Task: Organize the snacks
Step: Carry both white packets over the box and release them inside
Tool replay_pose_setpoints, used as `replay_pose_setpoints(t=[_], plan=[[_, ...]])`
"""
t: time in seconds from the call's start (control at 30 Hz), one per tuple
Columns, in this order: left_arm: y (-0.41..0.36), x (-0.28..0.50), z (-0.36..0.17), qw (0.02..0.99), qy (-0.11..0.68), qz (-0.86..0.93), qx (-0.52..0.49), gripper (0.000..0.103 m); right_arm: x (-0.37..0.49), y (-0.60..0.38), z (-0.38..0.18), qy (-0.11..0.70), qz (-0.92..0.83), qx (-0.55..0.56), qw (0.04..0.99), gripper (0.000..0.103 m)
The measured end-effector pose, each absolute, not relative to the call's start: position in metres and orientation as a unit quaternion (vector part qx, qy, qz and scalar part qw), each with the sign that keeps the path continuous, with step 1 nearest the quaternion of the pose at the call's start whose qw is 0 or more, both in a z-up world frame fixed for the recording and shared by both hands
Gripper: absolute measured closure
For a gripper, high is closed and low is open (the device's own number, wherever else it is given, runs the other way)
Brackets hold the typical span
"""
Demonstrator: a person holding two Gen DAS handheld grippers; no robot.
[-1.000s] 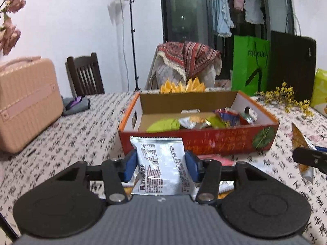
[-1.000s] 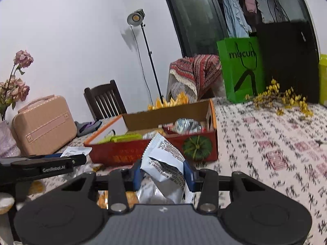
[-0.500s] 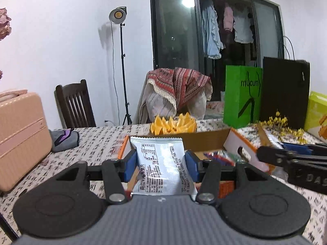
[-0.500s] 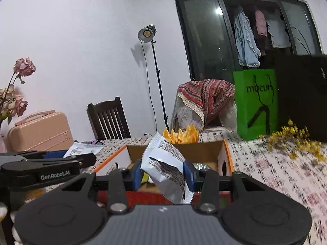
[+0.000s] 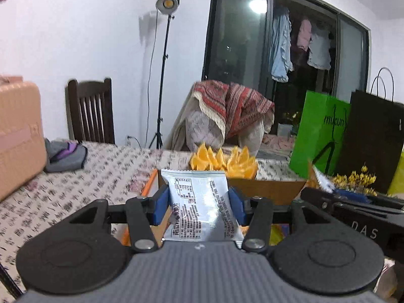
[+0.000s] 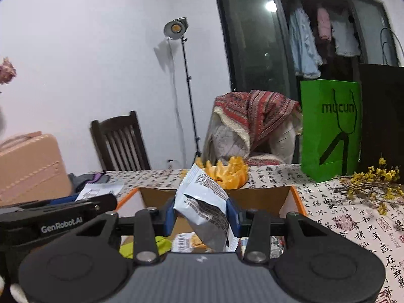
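We see the left tongs [image 5: 198, 208] closed on a silver snack packet [image 5: 200, 205], which stands upright between the two blue pads [image 5: 161, 207] with its printed side facing us. The right tongs [image 6: 202, 217] hold a crumpled white packet [image 6: 205, 210], tilted to the left and pinched between their own blue pads. Both packets are in the air above the open cardboard box [image 6: 265, 198], which stands on the bench [image 6: 341, 217] covered with a cloth of black characters. In the right wrist view, some snacks lie inside the box, under the tongs, among them a yellow-green packet [image 6: 126, 248]. Behind the box is an orange paper decoration [image 5: 223, 160]; a green bag [image 6: 330, 131] and yellow flowers [image 6: 371, 184] are at the right, a pink suitcase [image 5: 17, 136] at the left.
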State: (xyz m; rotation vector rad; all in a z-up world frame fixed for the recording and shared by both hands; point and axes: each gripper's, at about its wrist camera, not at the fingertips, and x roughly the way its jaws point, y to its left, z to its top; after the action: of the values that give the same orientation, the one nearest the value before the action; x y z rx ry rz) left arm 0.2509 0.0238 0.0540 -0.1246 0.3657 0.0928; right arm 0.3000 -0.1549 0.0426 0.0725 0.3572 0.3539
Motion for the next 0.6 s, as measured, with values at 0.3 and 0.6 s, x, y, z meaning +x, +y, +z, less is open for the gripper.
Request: replay_pose_setpoints(t=[0.3,0.6], plan=[[0.035,0.266,0.031,0.974,0.214,0.048,-0.055,0.050,0.307,-0.138,0.011,0.189,0.182,-0.018,0.965,0.062],[0.040,0.249,0.035,0.979,0.180,0.053,-0.081,0.000,0.300,-0.146,0.013,0.184,0.197,0.001,0.963,0.000]])
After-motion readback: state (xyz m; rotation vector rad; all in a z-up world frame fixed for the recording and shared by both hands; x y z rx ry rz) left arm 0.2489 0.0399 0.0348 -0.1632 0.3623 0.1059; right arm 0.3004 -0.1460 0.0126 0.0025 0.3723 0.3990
